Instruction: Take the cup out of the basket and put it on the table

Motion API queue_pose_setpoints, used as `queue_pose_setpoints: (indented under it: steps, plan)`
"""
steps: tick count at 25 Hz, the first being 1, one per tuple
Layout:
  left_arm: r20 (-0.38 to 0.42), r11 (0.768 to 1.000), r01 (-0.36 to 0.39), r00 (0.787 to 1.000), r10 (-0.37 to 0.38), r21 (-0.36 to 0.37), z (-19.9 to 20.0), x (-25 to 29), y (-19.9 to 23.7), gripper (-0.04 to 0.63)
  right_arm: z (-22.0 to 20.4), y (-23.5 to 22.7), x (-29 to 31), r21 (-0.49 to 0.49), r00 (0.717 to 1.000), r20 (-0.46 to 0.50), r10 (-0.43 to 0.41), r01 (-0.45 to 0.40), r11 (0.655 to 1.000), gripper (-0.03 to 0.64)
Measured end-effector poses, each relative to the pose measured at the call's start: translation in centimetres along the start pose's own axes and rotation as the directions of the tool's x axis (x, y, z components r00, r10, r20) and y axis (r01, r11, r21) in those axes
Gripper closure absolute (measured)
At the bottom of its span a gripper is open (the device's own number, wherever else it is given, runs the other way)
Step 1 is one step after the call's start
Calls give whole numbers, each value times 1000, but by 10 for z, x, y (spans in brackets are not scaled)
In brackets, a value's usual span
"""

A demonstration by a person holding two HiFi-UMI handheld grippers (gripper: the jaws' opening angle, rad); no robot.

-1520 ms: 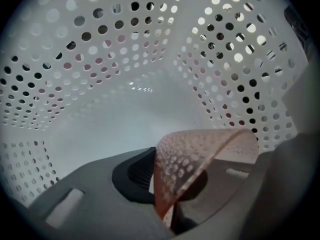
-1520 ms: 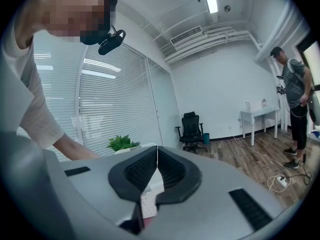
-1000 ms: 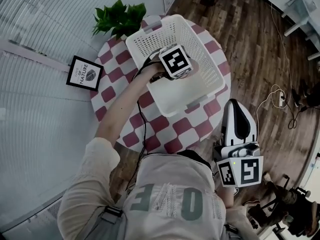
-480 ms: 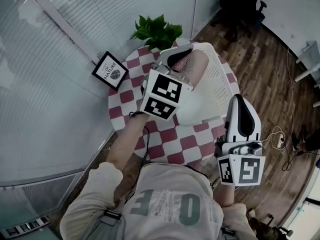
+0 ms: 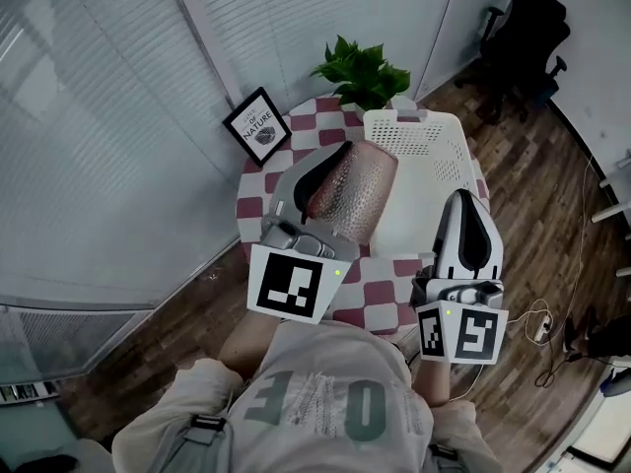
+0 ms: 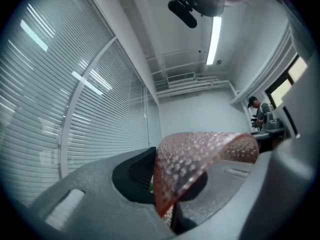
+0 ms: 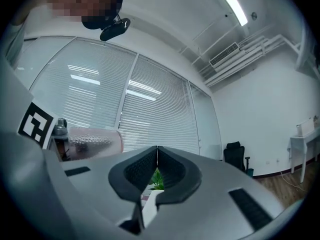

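A pinkish, bumpy translucent cup (image 5: pixel 357 193) hangs high in the air, above the near left of the white basket (image 5: pixel 434 144) and the checkered table (image 5: pixel 383 290). My left gripper (image 5: pixel 331 163) is shut on the cup's wall. In the left gripper view the cup (image 6: pixel 200 154) lies pinched between the dark pads of that gripper (image 6: pixel 167 184), its body arching to the right. My right gripper (image 5: pixel 465 201) hovers beside the basket's near right side, shut and empty. In the right gripper view its pads (image 7: pixel 145 170) meet, and the cup (image 7: pixel 92 141) shows at the left.
A potted plant (image 5: pixel 363 67) stands at the table's far edge and a framed print (image 5: pixel 258 124) at its far left. Window blinds (image 5: pixel 108 116) run along the left. An office chair (image 5: pixel 527 37) stands on the wooden floor at the far right. A person (image 6: pixel 257 114) stands far off.
My left gripper has lifted the cup out of the basket, up and toward me, and turned from pointing down to about level. My right gripper rose a little. The head view has swung.
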State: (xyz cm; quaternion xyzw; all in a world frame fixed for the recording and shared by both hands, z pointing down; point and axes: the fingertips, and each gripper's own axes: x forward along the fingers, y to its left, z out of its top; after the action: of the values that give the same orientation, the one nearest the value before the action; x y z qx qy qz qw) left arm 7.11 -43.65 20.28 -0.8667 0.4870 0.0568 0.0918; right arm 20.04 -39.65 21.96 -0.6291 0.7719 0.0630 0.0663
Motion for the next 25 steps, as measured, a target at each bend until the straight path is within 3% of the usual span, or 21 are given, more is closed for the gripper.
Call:
queue_pose_setpoints:
  steps: [9, 25]
  plan:
    - [100, 992, -125, 987, 124, -5, 14, -34, 20, 569, -2, 8, 10, -18, 1000, 8, -17, 17, 1000, 607]
    - [145, 986, -160, 978, 151, 54, 34, -36, 21, 569, 4, -3, 5, -88, 998, 31, -53, 55, 995, 606]
